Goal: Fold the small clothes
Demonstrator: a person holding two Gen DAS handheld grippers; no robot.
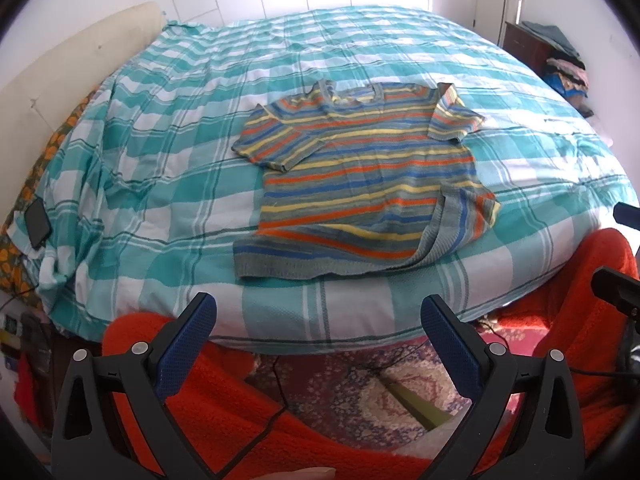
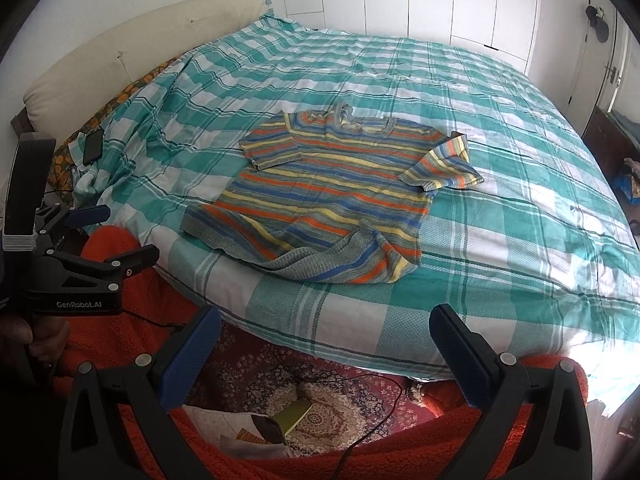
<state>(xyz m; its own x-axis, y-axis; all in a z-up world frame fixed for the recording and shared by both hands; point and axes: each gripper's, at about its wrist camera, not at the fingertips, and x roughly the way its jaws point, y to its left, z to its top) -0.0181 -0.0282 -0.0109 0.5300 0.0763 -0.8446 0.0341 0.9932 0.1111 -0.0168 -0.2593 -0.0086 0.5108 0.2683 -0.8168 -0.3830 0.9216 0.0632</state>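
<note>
— Where is the garment found at this moment?

— A striped knitted top (image 1: 360, 184) is laid flat on the bed (image 1: 168, 128), near the front edge, on the green checked cover. Its neck is turned to the far side. The lower right corner of the hem (image 2: 352, 264) is seen folded over and bunched, and the right sleeve (image 2: 444, 164) is partly curled.

— And how are the tools held?

— The left tool (image 1: 318, 322) is held wide, with nothing between its blue pads. The right tool (image 2: 326, 334) is also held wide and empty. Both are kept below the bed edge, apart from the top. It is judged that they are kept there so the hem can be reached first, and that folding is not yet begun.

— Are any containers seen?

— No basket or box is made out. Only a dark phone (image 2: 93, 147) is noticed at the left of the bed, and a pile of clothes (image 1: 568, 72) far at the right.
</note>
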